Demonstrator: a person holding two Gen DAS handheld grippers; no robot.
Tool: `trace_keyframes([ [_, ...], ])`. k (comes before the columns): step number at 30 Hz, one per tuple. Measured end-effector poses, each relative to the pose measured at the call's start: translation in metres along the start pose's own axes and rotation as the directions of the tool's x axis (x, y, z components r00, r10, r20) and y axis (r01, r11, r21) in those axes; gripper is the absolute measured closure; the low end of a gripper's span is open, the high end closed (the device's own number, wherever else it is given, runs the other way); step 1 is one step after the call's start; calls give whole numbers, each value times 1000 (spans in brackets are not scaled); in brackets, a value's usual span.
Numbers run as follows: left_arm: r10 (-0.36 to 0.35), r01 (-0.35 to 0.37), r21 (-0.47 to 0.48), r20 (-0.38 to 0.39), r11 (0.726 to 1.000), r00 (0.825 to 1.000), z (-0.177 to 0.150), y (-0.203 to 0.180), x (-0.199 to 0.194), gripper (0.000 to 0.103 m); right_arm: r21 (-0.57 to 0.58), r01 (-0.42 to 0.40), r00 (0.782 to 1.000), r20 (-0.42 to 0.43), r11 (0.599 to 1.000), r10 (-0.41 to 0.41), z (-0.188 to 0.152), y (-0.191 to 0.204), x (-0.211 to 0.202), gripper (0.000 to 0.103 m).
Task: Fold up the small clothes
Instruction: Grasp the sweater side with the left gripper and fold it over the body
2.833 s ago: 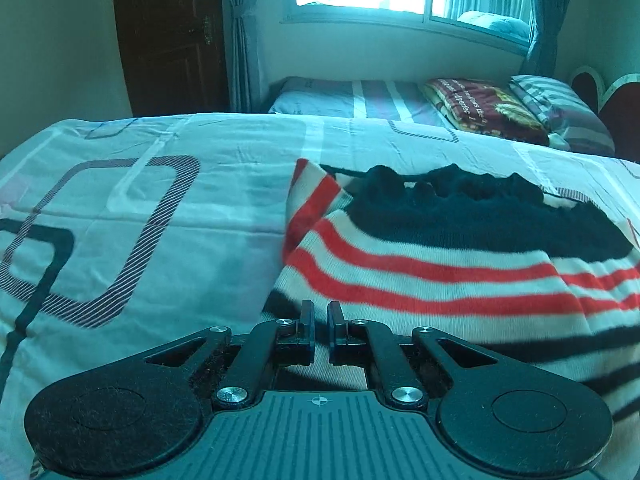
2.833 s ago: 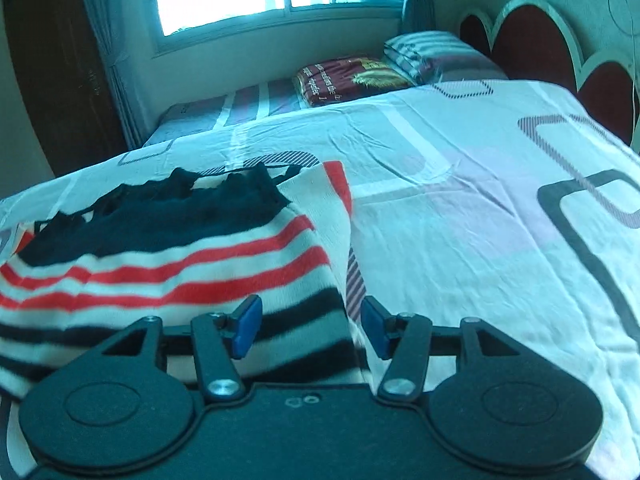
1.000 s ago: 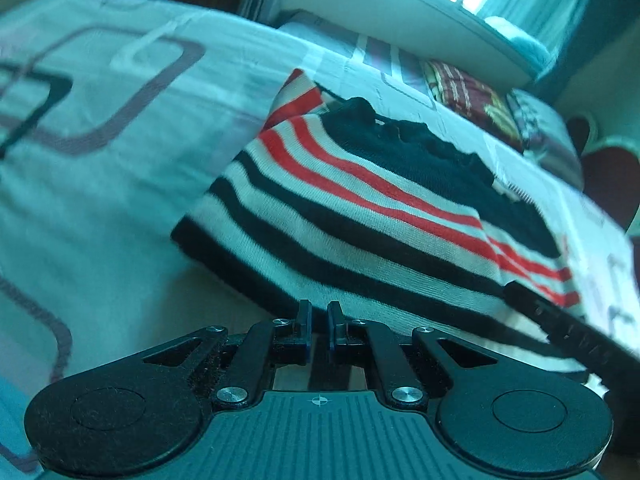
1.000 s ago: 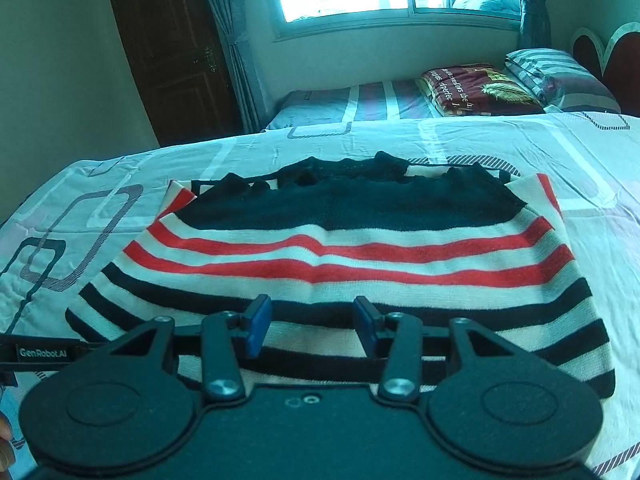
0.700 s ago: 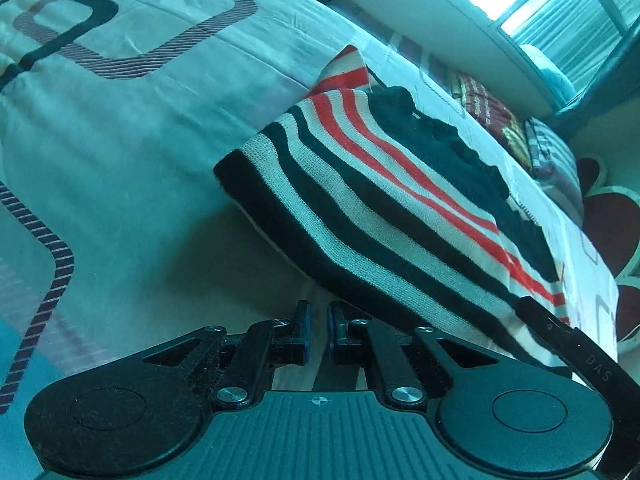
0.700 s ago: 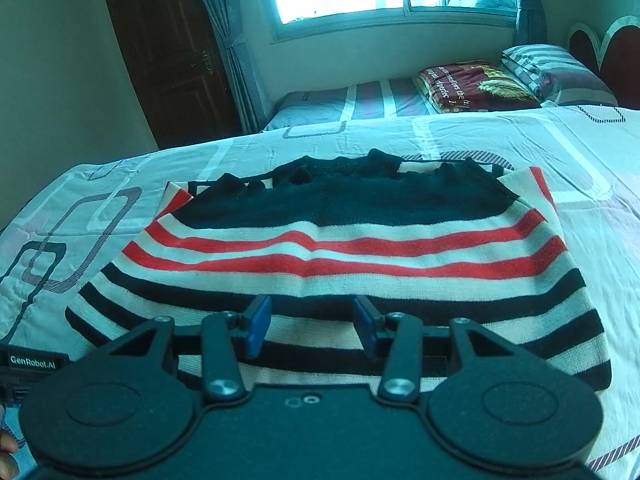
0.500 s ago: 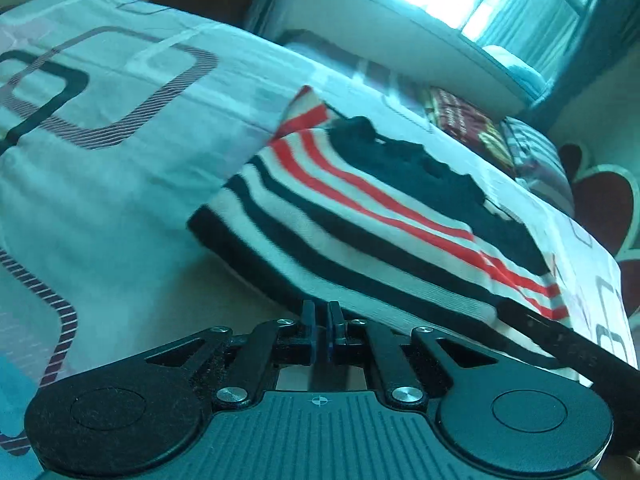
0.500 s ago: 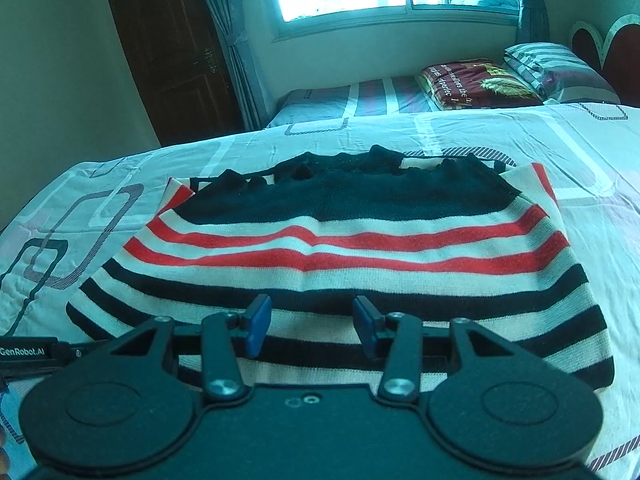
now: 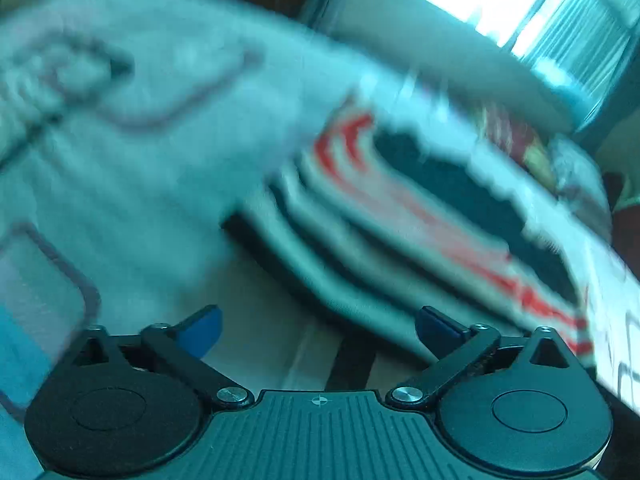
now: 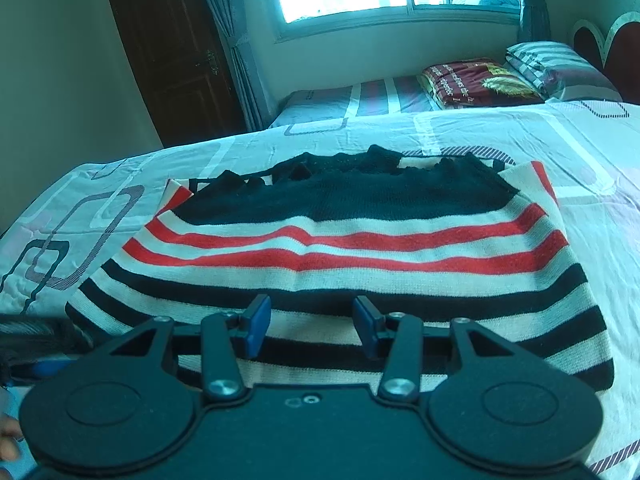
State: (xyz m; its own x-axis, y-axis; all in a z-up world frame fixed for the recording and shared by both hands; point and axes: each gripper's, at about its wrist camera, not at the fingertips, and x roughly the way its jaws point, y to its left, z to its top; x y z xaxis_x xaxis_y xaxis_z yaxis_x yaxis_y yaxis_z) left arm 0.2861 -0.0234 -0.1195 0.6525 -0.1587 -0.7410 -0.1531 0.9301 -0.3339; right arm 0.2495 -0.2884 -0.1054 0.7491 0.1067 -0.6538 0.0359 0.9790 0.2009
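Note:
A folded knit sweater (image 10: 340,248) with black, white and red stripes lies flat on the bedsheet (image 10: 600,168). In the left wrist view it is blurred, and the sweater (image 9: 400,220) runs from the middle to the right. My left gripper (image 9: 316,324) is at its near left corner, jaws opening wide. A strip of striped fabric shows low between the blue pads (image 9: 200,328), and neither pad touches it. My right gripper (image 10: 312,320) hangs over the near hem, jaws half apart, pressing on nothing.
Pale patterned bedsheet (image 9: 140,160) spreads left of the sweater. A second bed with a striped cover (image 10: 360,100), a red folded blanket (image 10: 476,80) and a pillow (image 10: 560,68) stands under the window. A dark door (image 10: 172,52) is at the back left. A hand (image 10: 8,440) shows at the lower left edge.
The left jaws were pinched together at the sweater's near edge and now stand wide apart. The left view has blurred. The right gripper and the sweater look unchanged.

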Motion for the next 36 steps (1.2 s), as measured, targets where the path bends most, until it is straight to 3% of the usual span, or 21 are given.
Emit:
trace_keyframes([
  [1, -24, 23, 22, 19, 999, 1000, 1, -3, -2, 0, 1, 0, 1000, 0, 1000, 0, 0, 0, 0, 58],
  [3, -32, 33, 23, -31, 999, 999, 6, -5, 8, 0, 2, 1, 1000, 0, 1000, -1, 0, 0, 2, 58],
  [9, -132, 117, -183, -75, 976, 988, 6, 15, 29, 1, -6, 4, 1000, 4, 1000, -4, 3, -2, 3, 58],
  [10, -144, 125, -205, -82, 971, 986, 4, 19, 32, 4, -4, 5, 1000, 4, 1000, -5, 3, -3, 4, 58],
  [12, -190, 157, -254, -111, 954, 976, 1, 23, 44, 38, 2, 9, 1000, 8, 1000, -9, 4, -5, 6, 58],
  [13, -213, 171, -280, -125, 945, 969, -1, 26, 49, 40, 2, 9, 1000, 8, 1000, -9, 5, -6, 7, 58],
  [18, -231, 194, -334, -76, 922, 970, 3, 28, 65, 40, 1, 15, 1000, 19, 1000, -15, 11, -9, 13, 58],
  [26, -235, 211, -361, -23, 908, 972, 22, 21, 89, 40, -10, 30, 999, 22, 1000, -29, 28, -12, 31, 58],
  [29, -212, 190, -367, -22, 911, 977, 22, 22, 89, 61, -15, 22, 1000, 23, 1000, -21, 32, -10, 35, 61],
  [31, -222, 197, -380, -22, 904, 975, 21, 27, 90, 63, -43, 31, 999, 7, 999, -31, 31, -5, 40, 63],
  [33, -214, 192, -359, -22, 913, 977, 22, 26, 87, 71, -73, 42, 998, -42, 996, -45, 21, 0, 52, 63],
  [36, -206, 193, -315, -9, 929, 978, 26, 21, 80, 81, -202, 94, 996, 20, 975, -91, 3, 12, 57, 63],
])
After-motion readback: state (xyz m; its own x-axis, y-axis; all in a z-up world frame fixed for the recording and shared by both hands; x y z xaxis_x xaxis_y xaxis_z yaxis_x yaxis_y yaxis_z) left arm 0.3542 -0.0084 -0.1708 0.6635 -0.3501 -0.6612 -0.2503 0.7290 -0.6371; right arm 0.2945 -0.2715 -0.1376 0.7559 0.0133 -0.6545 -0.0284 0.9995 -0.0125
